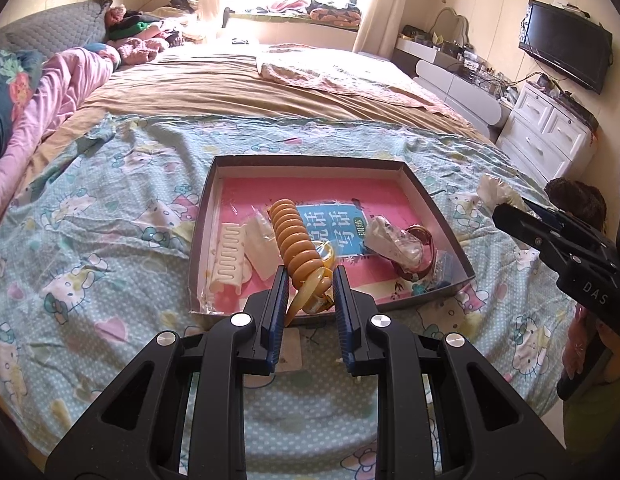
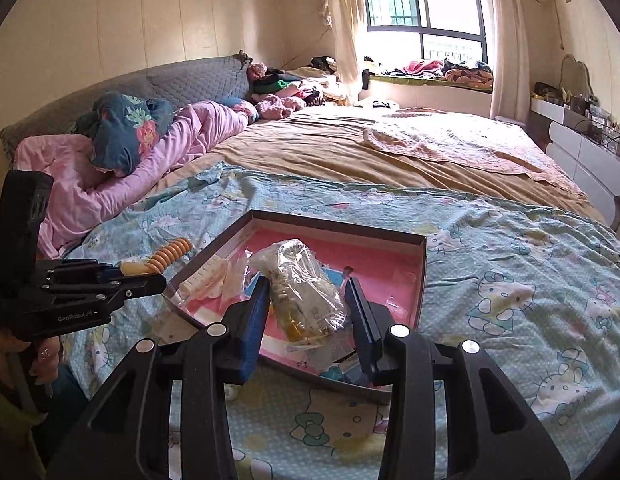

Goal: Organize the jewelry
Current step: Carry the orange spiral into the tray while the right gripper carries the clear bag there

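Left hand-held gripper (image 1: 310, 280), at six o'clock in its own view, is pinching an orange spiral hair tie (image 1: 296, 240) that rises toward twelve over the shallow box (image 1: 310, 160) on the bed (image 1: 110, 208). Inside the box a white comb clip (image 1: 229, 258) lies at nine o'clock. Right hand-held gripper (image 2: 308, 292) is pinching a clear plastic bag of jewelry (image 2: 304, 292), raised above the box's pink floor.
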{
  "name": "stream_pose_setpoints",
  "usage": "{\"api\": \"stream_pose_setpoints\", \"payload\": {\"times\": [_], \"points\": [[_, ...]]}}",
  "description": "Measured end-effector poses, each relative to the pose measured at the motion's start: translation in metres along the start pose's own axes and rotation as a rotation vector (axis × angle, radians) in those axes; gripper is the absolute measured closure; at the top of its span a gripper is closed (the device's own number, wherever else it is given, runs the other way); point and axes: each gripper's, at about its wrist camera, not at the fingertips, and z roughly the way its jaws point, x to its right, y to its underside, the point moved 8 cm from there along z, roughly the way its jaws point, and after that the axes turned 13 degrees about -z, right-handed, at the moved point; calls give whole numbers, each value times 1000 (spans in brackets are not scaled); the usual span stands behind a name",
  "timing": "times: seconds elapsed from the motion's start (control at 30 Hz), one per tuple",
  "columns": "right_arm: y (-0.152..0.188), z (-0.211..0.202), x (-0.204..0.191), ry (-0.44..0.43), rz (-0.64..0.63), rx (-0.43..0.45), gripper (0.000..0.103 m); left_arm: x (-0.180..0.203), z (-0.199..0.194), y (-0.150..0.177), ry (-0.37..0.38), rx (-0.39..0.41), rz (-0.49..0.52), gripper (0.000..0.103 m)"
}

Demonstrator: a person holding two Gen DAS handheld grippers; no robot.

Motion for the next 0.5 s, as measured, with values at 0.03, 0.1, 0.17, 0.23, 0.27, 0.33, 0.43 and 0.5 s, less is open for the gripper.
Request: {"api": "stream_pose_setpoints", "payload": {"times": [0.03, 0.1, 0.17, 0.23, 0.27, 0.33, 0.43, 0.5], "points": [[-1, 1, 1, 0, -3, 0, 66, 1, 2, -1, -1, -1, 2, 88], [-2, 4, 2, 4, -4, -2, 66, 2, 6, -2, 0, -7, 4, 88], [-4, 6, 5, 8, -4, -2, 66, 2, 11, -4, -1, -10, 7, 88], [-4, 9, 7, 11, -3, -5, 66, 1, 17, -5, -3, -17, 7, 88], [-4, 11, 9, 11, -2, -7, 66, 0, 21, -5, -4, -25, 5, 88], [-3, 15, 11, 12, -5, -15, 66, -1, 28, -5, -9, -35, 6, 88], [1, 24, 10, 8, -15, -33, 66, -2, 38, -3, -15, -52, 7, 88], [4, 31, 10, 6, -17, -51, 66, -4, 45, -1, -18, -65, 3, 88]]}}
